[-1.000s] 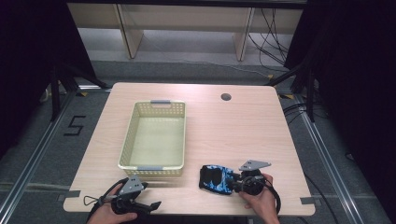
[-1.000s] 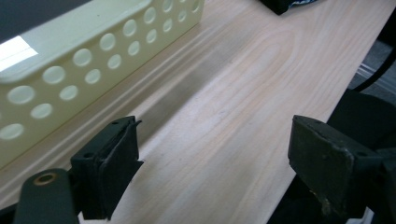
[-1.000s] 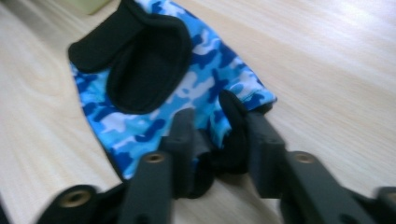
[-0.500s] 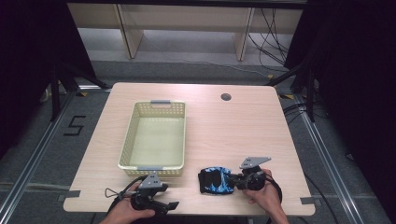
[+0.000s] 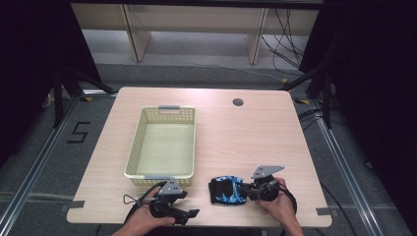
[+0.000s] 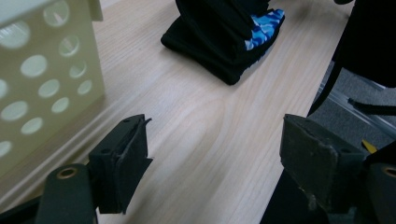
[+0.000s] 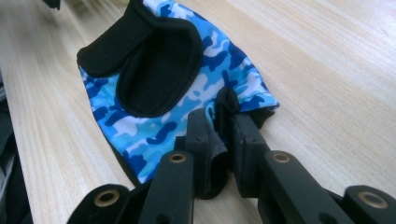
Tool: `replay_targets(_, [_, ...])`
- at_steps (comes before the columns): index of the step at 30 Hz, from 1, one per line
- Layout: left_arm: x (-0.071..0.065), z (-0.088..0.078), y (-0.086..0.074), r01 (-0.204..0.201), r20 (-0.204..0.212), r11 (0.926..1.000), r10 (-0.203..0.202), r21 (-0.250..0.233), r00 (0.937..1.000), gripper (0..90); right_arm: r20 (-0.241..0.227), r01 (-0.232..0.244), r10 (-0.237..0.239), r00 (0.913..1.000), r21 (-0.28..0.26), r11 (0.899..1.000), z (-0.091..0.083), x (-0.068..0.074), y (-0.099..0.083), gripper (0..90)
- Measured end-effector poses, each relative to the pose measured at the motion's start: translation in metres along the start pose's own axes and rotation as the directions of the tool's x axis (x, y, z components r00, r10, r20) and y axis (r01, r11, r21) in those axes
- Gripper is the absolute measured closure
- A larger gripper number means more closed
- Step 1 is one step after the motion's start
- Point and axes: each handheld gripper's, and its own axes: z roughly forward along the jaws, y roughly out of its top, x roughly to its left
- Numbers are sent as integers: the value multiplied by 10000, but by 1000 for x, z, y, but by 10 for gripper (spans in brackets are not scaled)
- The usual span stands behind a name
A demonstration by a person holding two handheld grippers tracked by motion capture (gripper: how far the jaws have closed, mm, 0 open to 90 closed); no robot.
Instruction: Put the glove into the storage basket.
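A fingerless glove [image 5: 225, 191] in blue camouflage and black lies on the wooden table [image 5: 246, 137] near its front edge. My right gripper [image 5: 244, 191] has just been closing and is now shut on the glove's [image 7: 154, 79] edge. Its fingertips [image 7: 219, 116] pinch a fold of black fabric. My left gripper [image 5: 190, 215] sits at the front edge, left of the glove [image 6: 224, 42] and pointing toward it. Its jaws [image 6: 215, 149] have just narrowed a little but stand open, with only bare table between them.
A pale yellow perforated basket [image 5: 135, 147] stands on the table's left half, just behind my left gripper, and its wall [image 6: 46, 84] is close on that gripper's left. A round cable hole [image 5: 238, 102] is at the back right. The table's front edge is near both hands.
My left gripper has slid right along the front edge toward the glove. My right gripper's jaws have closed onto the glove's edge and the hand has stayed in place.
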Motion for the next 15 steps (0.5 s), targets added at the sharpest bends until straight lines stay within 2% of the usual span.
replay_targets(3, [1, 4, 4, 71, 88, 10000, -70, -62, 9999, 274, -133, 163, -162, 9998, 46, 9999, 0, -1, 1, 799])
replay_targets(4, [1, 5, 6, 195, 64, 9998, -194, -41, 9998, 332, -100, 306, -306, 9995, 19, 9995, 0, -1, 1, 799])
replay_targets(5, [0, 8, 7, 383, 85, 9992, -383, -57, 9992, 349, -118, 341, -341, 9993, -15, 9994, 1, 0, 0, 799])
replay_targets(7, [-2, 14, 11, 179, 91, 9998, -179, -10, 9998, 359, -156, 426, -425, 9990, 55, 9991, 0, 0, 1, 799])
replay_targets(8, [-3, 16, 12, 401, 60, 9992, -401, 34, 9992, 364, -156, 459, -458, 9988, 73, 9989, 0, 0, 1, 799])
replay_targets(12, [-3, 23, 16, 275, 76, 9996, -275, 25, 9996, 408, -148, 602, -601, 9981, 62, 9982, 0, -1, 1, 799])
replay_targets(15, [-1, 30, 16, 360, 27, 9992, -361, 142, 9993, 433, -132, 587, -586, 9982, 63, 9983, 0, -1, 1, 797])
